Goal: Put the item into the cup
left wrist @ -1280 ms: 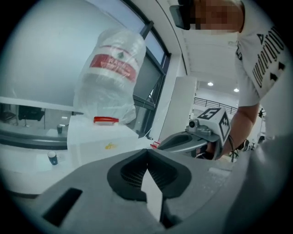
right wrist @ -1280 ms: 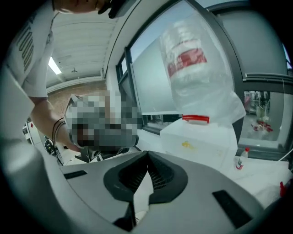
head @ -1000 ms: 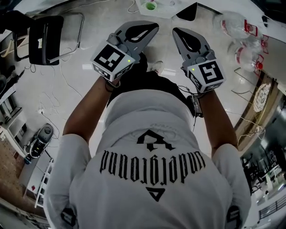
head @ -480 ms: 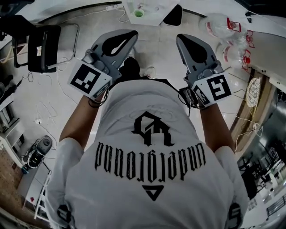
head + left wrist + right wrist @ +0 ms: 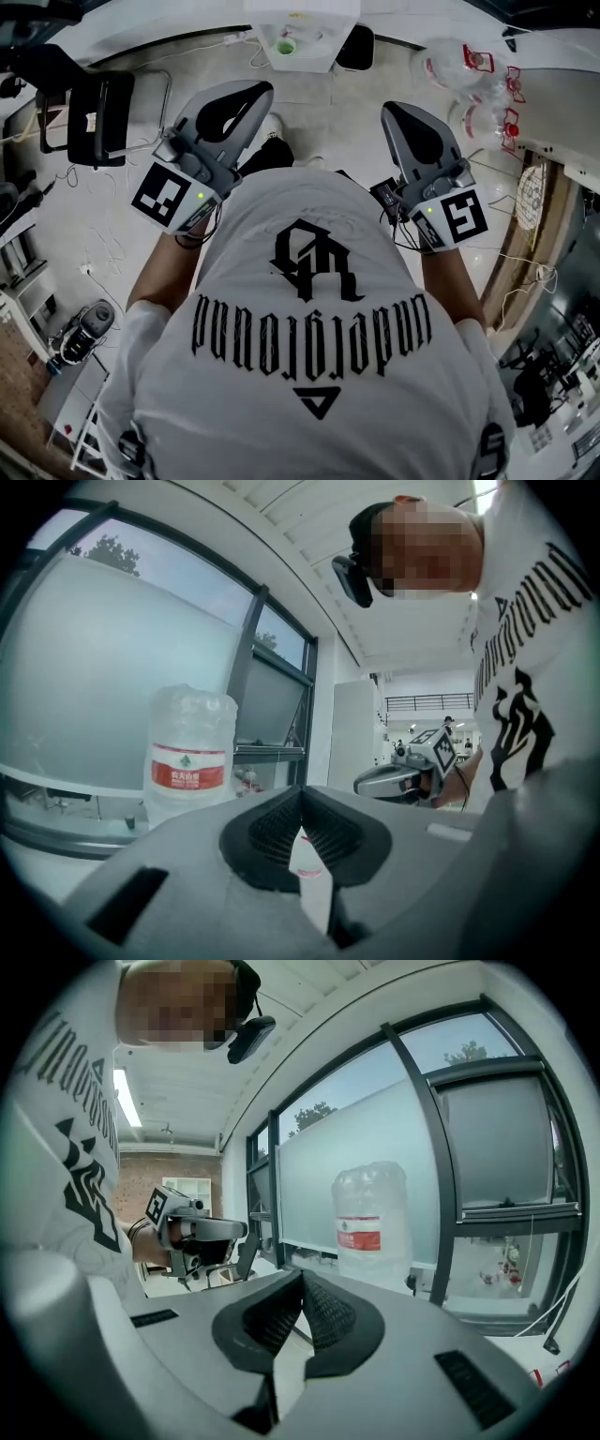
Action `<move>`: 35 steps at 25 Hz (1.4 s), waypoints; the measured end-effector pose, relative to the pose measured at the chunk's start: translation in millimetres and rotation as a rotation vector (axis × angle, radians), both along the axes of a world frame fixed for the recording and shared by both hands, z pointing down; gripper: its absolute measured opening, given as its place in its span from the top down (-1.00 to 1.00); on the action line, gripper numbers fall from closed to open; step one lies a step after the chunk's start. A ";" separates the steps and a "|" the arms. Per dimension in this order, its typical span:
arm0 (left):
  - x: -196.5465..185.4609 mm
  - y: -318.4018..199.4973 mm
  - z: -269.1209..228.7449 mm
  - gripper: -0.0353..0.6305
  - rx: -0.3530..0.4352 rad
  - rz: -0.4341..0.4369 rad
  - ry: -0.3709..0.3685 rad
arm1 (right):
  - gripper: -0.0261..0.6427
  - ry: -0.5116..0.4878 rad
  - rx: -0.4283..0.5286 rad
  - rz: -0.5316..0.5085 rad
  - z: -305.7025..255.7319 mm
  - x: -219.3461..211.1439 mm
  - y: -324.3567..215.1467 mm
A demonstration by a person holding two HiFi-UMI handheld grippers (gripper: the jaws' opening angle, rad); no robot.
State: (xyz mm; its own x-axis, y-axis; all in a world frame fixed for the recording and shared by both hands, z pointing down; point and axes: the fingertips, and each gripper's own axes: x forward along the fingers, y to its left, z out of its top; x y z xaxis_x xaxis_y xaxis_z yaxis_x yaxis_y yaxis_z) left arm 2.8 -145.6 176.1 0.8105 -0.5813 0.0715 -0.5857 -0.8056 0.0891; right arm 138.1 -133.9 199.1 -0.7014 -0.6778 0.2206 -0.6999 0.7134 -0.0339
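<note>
Two grippers are being held up in front of a standing person's chest, seen from above in the head view. The left gripper (image 5: 255,90) is pointing forward over the pale floor (image 5: 112,216). Its fingers (image 5: 272,829) are meeting at the tips, gripping nothing; a pale shape is showing through the slit below them, too unclear to name. The right gripper (image 5: 394,111) is pointing the same way, level with the left and well apart from it. Its fingers (image 5: 330,1314) are also closing tip to tip on nothing.

A small green round thing (image 5: 286,45), possibly the cup, is sitting on a white desk (image 5: 328,52) ahead of the person, well apart from both grippers. No item to go in it can be made out. A black chair (image 5: 98,103) is standing to the left. A large water bottle (image 5: 190,752) is standing by a window (image 5: 103,667). The person is wearing a white shirt (image 5: 309,375) with black print.
</note>
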 end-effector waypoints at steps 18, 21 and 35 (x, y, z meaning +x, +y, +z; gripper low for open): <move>8.2 45.8 -16.3 0.85 0.001 -0.094 0.016 | 0.88 -0.036 0.001 -0.053 -5.4 18.1 29.7; -1.4 58.2 -12.6 0.85 -0.015 -0.115 0.010 | 0.88 -0.041 -0.005 -0.066 -4.9 11.4 37.0; -62.6 97.1 -11.4 0.85 -0.023 -0.086 0.004 | 0.88 -0.043 0.012 -0.041 -9.3 -47.4 81.3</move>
